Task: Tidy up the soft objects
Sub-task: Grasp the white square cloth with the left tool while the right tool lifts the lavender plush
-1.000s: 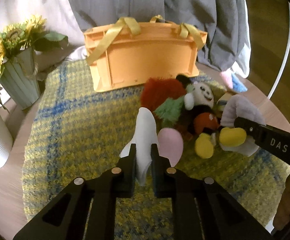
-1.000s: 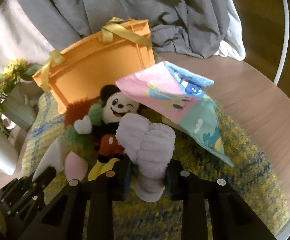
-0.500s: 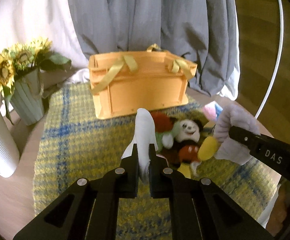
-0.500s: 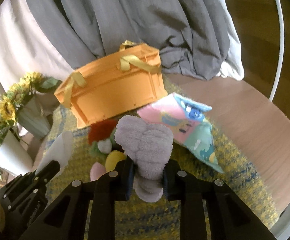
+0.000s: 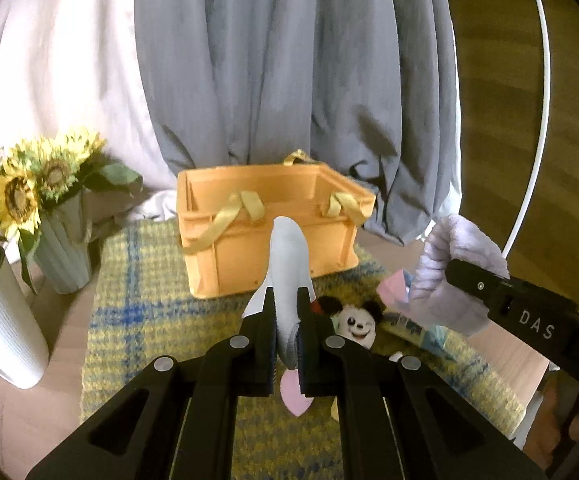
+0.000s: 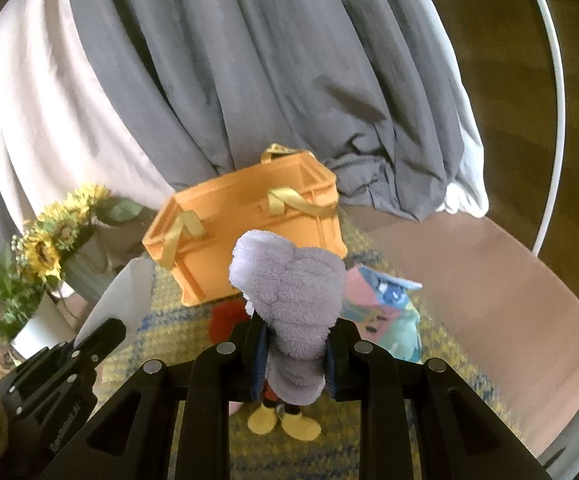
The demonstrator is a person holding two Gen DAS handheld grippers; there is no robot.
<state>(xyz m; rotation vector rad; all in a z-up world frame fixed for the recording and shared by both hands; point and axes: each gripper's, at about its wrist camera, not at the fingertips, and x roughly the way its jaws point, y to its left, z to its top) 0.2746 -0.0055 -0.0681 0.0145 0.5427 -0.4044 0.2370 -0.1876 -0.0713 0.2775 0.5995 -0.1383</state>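
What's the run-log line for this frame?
left tongs: shut on white plush | right tongs: shut on lilac plush | orange crate: ahead, empty inside as visible

Mouse plush [image 5: 356, 322]: only head shows in left wrist view, body behind left gripper [image 5: 287, 334]; in right wrist view just 2 yellow feet [image 6: 283, 424] below the lilac towel [image 6: 293, 300]. Red furry toy [image 6: 228, 317] mostly hidden, kind can't tell. Pink tip [image 5: 295, 394] under the white plush [image 5: 287, 276]: what part, unclear. Patterned cushion [image 6: 385, 320] blurred, print unreadable. White vase [image 5: 3, 328] cut by left edge. Crate [image 5: 273, 232] inside largely out of sight.
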